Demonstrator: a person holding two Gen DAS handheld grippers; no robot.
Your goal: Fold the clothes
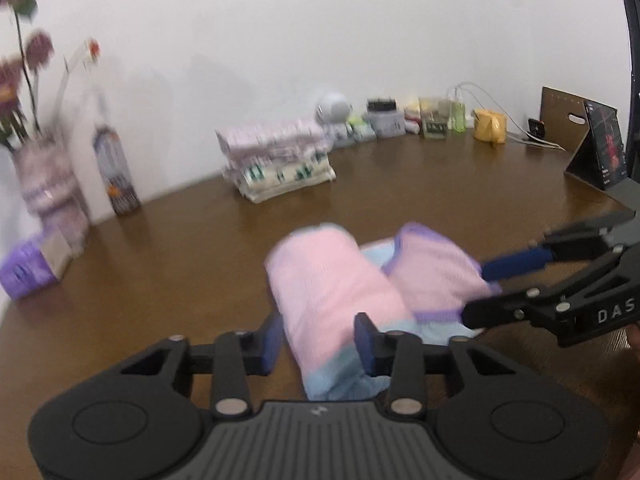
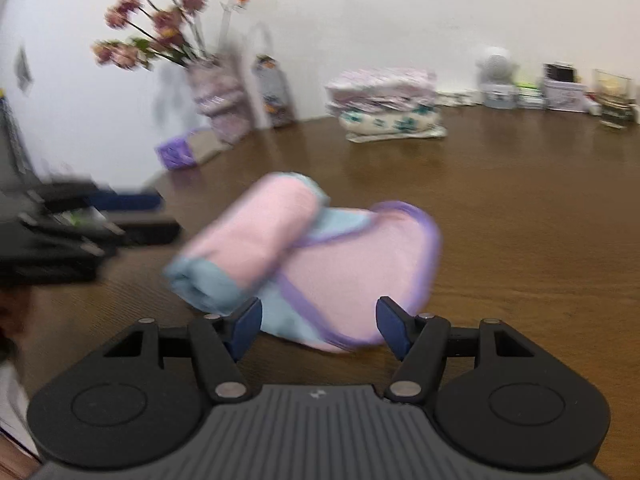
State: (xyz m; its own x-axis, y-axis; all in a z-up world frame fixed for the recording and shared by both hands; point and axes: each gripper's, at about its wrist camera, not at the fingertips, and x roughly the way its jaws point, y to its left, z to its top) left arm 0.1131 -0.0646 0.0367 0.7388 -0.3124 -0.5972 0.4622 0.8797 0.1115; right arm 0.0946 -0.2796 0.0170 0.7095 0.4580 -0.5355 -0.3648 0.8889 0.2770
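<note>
A pink cloth bundle (image 1: 332,292) with a light blue end lies rolled on the brown table (image 1: 180,260). A pink flap with purple trim (image 1: 432,276) leans against it. In the left wrist view my left gripper (image 1: 320,342) is open, with the roll's blue end showing between its fingers. The right wrist view shows the left gripper (image 2: 168,216) just left of the bundle (image 2: 256,236), not touching it. My right gripper (image 2: 320,324) stands wide open around the purple-trimmed flap (image 2: 360,264). It also shows from the side, the right gripper (image 1: 476,292) with the flap's edge between its fingers.
A stack of folded cloths (image 1: 276,164) sits near the wall. At the left stand a vase of flowers (image 1: 48,176), a bottle (image 1: 116,168) and a purple pack (image 1: 28,268). Small boxes, a yellow mug (image 1: 490,124) and a propped tablet (image 1: 600,148) line the back right.
</note>
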